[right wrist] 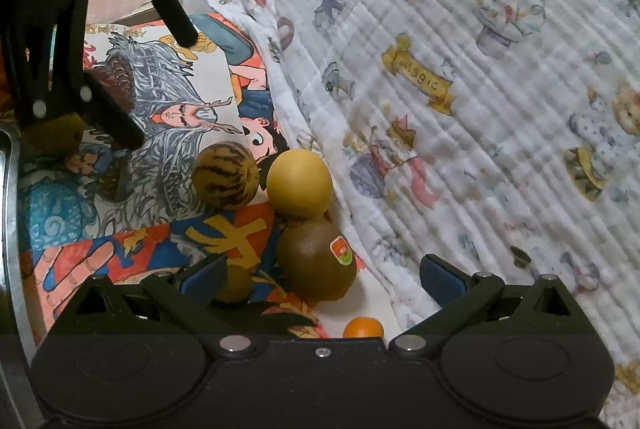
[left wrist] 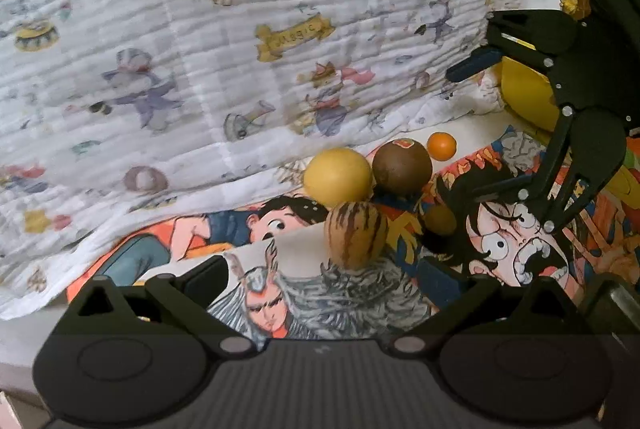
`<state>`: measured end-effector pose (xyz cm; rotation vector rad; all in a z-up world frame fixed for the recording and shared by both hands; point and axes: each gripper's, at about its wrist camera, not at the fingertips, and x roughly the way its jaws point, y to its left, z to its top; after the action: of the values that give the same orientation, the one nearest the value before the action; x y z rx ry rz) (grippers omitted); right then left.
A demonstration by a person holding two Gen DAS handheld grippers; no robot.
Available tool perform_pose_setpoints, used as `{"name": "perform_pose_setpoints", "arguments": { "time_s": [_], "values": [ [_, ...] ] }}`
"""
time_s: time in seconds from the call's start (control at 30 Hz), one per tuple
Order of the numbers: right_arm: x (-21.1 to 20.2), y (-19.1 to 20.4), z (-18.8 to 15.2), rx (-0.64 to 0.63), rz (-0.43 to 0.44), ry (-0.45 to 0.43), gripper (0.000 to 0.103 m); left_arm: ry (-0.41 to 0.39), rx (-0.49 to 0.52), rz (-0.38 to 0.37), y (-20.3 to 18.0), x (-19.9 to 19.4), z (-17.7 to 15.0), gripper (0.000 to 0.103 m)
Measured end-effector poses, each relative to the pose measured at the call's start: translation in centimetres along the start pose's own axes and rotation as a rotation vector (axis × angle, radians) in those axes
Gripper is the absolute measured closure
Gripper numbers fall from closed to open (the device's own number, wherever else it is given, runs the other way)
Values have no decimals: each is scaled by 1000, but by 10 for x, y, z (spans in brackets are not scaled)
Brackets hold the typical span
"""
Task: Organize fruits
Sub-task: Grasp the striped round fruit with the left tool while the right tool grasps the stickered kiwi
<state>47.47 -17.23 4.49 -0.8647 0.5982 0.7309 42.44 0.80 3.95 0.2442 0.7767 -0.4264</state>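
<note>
Several fruits sit together on a cartoon-print cloth (left wrist: 520, 249): a striped tan fruit (left wrist: 356, 235), a yellow round fruit (left wrist: 338, 177), a brown kiwi with a sticker (left wrist: 402, 165), a small orange (left wrist: 441, 146) and a small tan fruit (left wrist: 440, 219). My left gripper (left wrist: 320, 281) is open, just in front of the striped fruit. My right gripper (right wrist: 320, 275) is open around the kiwi (right wrist: 316, 259), with the yellow fruit (right wrist: 299, 183) and the striped fruit (right wrist: 225, 175) beyond. The right gripper also shows in the left wrist view (left wrist: 480, 125), open. The left gripper (right wrist: 160, 89) shows open in the right wrist view.
A white printed blanket (left wrist: 240, 49) rises behind the fruits and covers the far side. A yellow container (left wrist: 524, 97) stands at the right behind the right gripper. A metal rim (right wrist: 10, 189) runs along the left edge of the right wrist view.
</note>
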Motion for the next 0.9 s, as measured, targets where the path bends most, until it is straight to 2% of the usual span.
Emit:
{"name": "perform_pose_setpoints", "arguments": {
  "time_s": [0.23,0.63,0.9],
  "values": [
    [19,0,6,-47,16,22,4,-24,22,-37,-4,18,4,1],
    [48,-11,-3,-14,21,56,14,-20,82,-45,-13,45,1,2],
    [64,-18,-3,57,61,82,20,-16,42,-69,-12,57,3,14]
  ]
}}
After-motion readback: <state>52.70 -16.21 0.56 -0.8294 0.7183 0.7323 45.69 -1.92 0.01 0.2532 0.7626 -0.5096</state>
